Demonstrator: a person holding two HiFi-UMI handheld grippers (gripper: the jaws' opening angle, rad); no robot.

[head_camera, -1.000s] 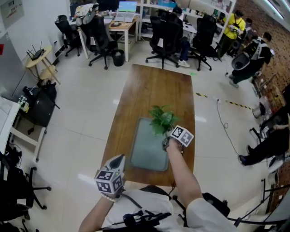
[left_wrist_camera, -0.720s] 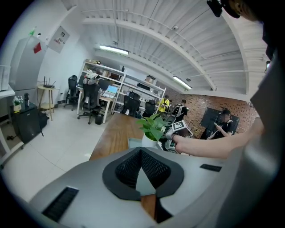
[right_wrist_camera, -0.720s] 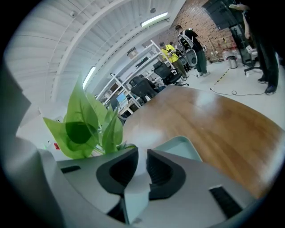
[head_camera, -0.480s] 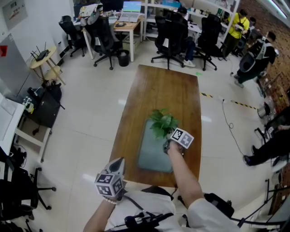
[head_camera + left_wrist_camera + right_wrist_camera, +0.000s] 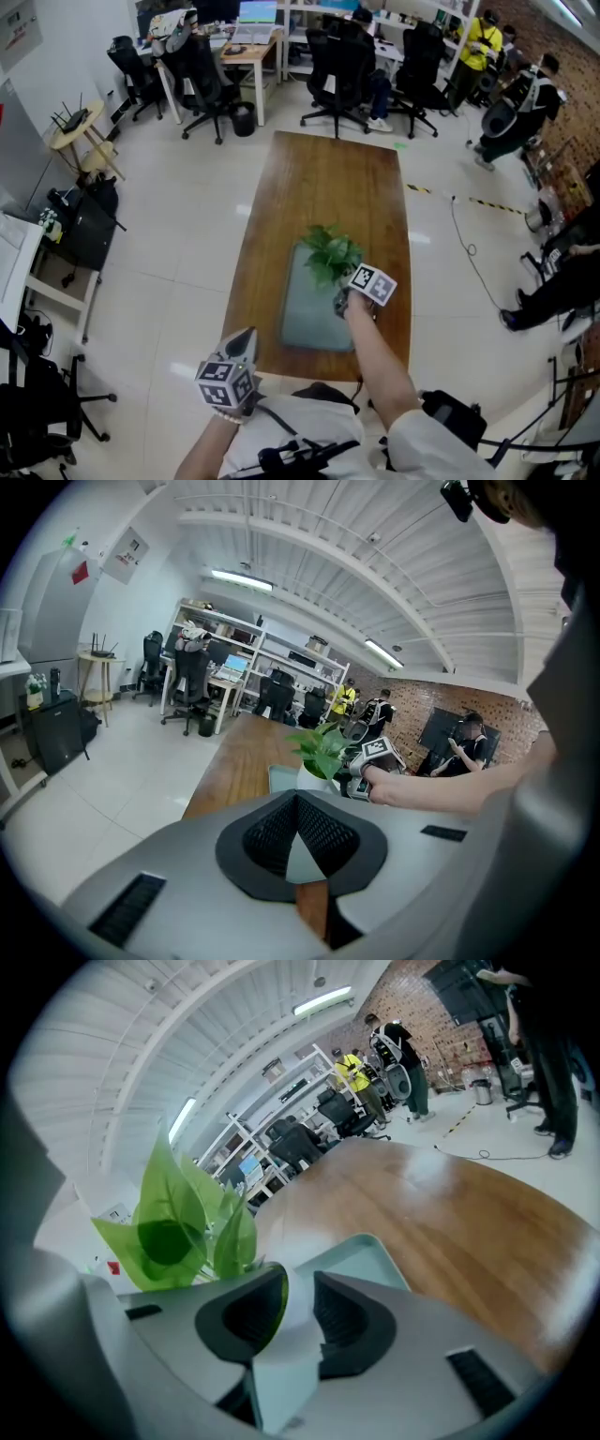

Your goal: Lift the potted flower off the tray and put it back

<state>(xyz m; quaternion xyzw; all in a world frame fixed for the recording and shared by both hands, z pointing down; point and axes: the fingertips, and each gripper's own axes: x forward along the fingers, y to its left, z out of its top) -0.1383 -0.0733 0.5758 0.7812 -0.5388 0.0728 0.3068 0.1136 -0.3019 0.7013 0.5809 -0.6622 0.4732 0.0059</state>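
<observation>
The potted flower [image 5: 330, 251], green leaves in a white pot, stands on the pale green tray [image 5: 302, 323] on the wooden table [image 5: 328, 187]. My right gripper [image 5: 345, 298] is at the pot's near right side. In the right gripper view the pot's white rim [image 5: 298, 1309] lies between the jaws, which are opening, and the leaves [image 5: 183, 1218] rise at the left. My left gripper [image 5: 246, 337] hangs off the table's near edge, apart from the tray. Its tips [image 5: 296, 799] meet with nothing between them, and the plant [image 5: 319, 747] shows ahead of it.
Office chairs [image 5: 342, 70] and desks stand beyond the table's far end. Several people are at the right [image 5: 520, 103]. A small round side table [image 5: 75, 127] and a black bag [image 5: 84, 216] are at the left. White floor lies on both sides of the table.
My right gripper and the plant have stayed over the tray's right part, sinking slightly. The left gripper has hardly shifted. The head view has swung a little.
</observation>
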